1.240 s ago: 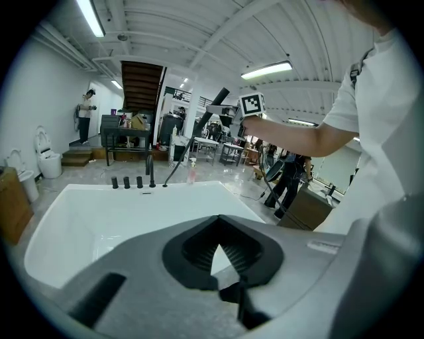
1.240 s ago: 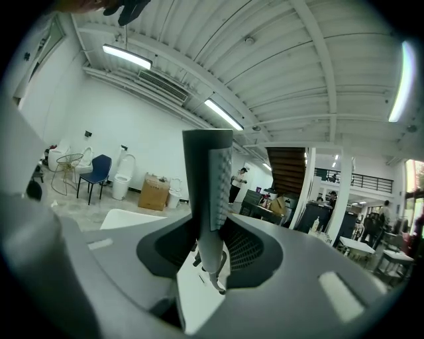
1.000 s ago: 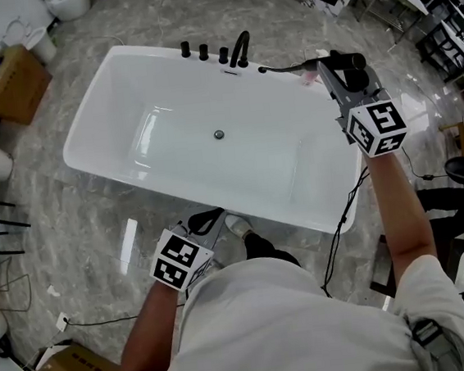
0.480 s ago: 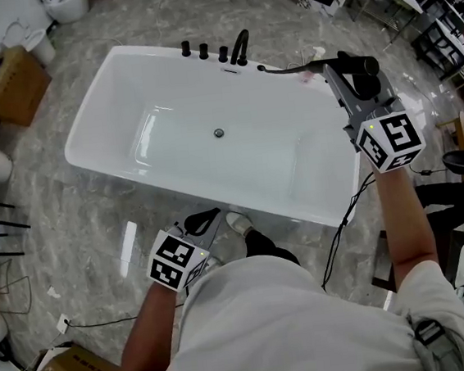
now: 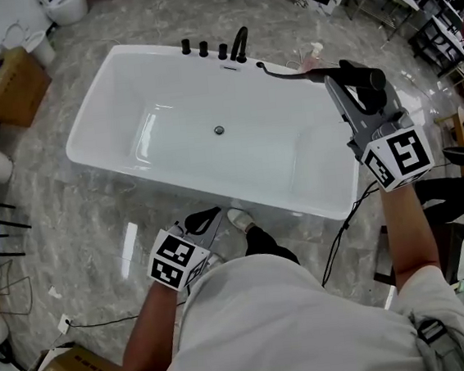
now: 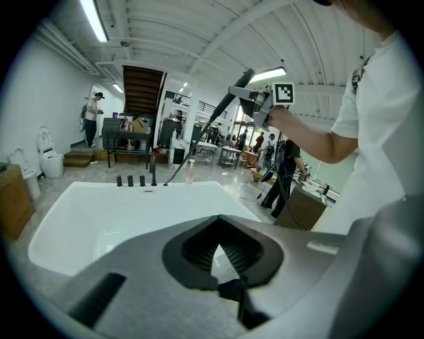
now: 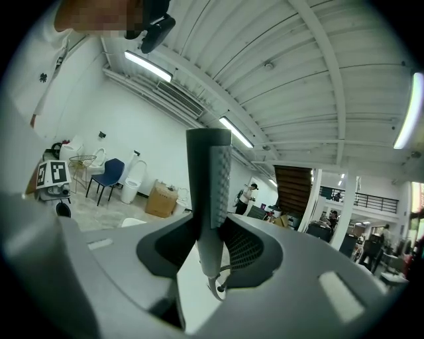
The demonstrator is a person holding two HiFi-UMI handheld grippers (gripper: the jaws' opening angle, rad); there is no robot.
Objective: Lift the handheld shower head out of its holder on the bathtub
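Head view: white tub point(image 5: 87, 122) fills the centre, with a drain point(image 5: 219, 130) in its floor. On the far rim at 12 o'clock stand 3 black knobs point(image 5: 204, 50), with a black faucet point(image 5: 240, 46) on their 3 o'clock side.

Shower head point(image 5: 367, 78) is at 2 o'clock of the frame, off the rim and clamped in the right tool point(image 5: 358, 93). A black hose point(image 5: 286, 69) runs from it toward 9 o'clock, to the rim just beside the faucet.

Right gripper view: the head stands upright between the jaws, both pads pressing on its lower shaft. It is a slim, dark grey stick with a squared top. 1 flat face carries a fine grid of dots. The shaft narrows toward the bottom, where the hose curls away.

Left gripper view: the head sits high at 1 o'clock, tilted, well above the tub. The hose hangs in a long curve down to the far rim.

Left tool point(image 5: 204, 221) is at 7 o'clock in the head view, outside the tub's near wall and over the floor. Its jaws are together at the tips with nothing between them. A shoe point(image 5: 238, 220) lies just at its 3 o'clock.
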